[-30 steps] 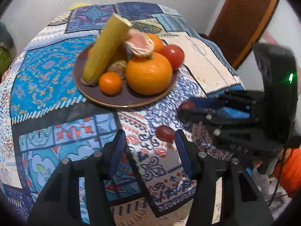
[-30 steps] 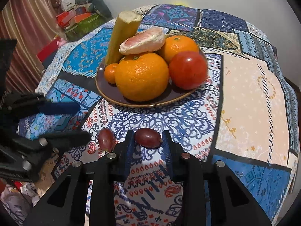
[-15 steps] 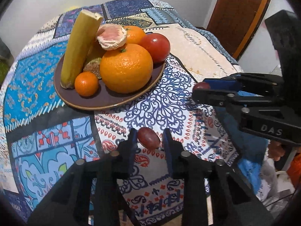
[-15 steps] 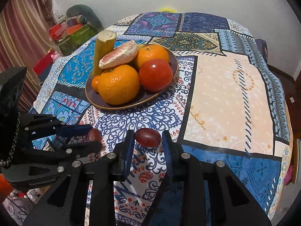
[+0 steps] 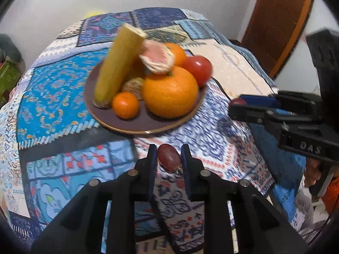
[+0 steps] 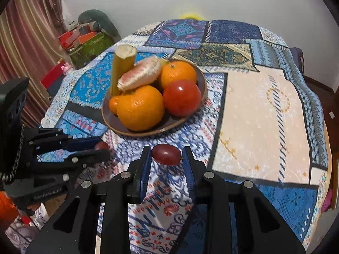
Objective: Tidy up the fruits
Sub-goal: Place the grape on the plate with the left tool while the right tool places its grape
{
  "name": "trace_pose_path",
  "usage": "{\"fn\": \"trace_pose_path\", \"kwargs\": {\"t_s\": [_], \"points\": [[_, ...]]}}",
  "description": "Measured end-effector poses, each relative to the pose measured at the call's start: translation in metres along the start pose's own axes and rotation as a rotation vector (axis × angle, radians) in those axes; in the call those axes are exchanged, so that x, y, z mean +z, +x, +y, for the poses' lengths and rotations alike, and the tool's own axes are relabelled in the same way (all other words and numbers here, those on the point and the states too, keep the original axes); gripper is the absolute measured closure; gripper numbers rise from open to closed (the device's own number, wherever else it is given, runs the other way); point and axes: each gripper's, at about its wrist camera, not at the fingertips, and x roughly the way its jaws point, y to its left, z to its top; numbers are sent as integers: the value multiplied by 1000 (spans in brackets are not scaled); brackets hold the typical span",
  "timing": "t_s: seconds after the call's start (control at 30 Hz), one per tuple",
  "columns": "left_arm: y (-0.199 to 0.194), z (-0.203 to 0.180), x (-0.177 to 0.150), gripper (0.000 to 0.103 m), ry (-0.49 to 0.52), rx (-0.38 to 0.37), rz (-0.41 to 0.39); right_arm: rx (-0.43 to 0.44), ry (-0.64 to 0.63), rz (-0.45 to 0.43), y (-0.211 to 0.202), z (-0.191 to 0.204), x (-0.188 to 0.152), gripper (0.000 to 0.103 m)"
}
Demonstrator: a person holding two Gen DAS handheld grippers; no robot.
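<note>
A brown plate (image 5: 135, 124) (image 6: 169, 124) on the patterned tablecloth holds a big orange (image 5: 170, 92) (image 6: 141, 108), a small orange (image 5: 125, 105), another orange (image 6: 179, 74), a red tomato (image 5: 198, 69) (image 6: 182, 97), a yellow-green stalk (image 5: 118, 65) (image 6: 122, 65) and a peeled pink citrus piece (image 5: 156, 60) (image 6: 139, 76). My left gripper (image 5: 168, 160) is shut on a red grape (image 5: 168, 159), held above the cloth in front of the plate. My right gripper (image 6: 166, 155) is shut on a second red grape (image 6: 166, 154), also in front of the plate.
The round table (image 6: 264, 110) drops off at its near edge. A brown door (image 5: 277, 21) stands at the right. Boxes and a green bag (image 6: 91, 42) sit by a curtain at the left. Each gripper shows in the other's view (image 5: 239, 103) (image 6: 101, 148).
My left gripper closed on its grape and lifted it off the cloth. Both grippers have risen and pulled back slightly, each holding its grape. The plate has not moved.
</note>
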Motion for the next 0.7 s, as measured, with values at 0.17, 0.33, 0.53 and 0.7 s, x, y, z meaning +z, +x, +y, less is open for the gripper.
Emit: {"fn": "trace_pose_path", "kwargs": {"t_s": [0.17, 0.33, 0.53, 0.7], "points": [[-9, 22, 13, 81, -46, 20, -34, -7, -39, -21, 3, 10, 11, 76], [-11, 39, 26, 81, -75, 38, -59, 0, -49, -47, 5, 12, 28, 76], [-3, 57, 35, 81, -117, 60, -61, 5, -42, -85, 10, 14, 48, 76], [7, 66, 38, 81, -132, 68, -46, 5, -35, -90, 21, 12, 60, 76]]}}
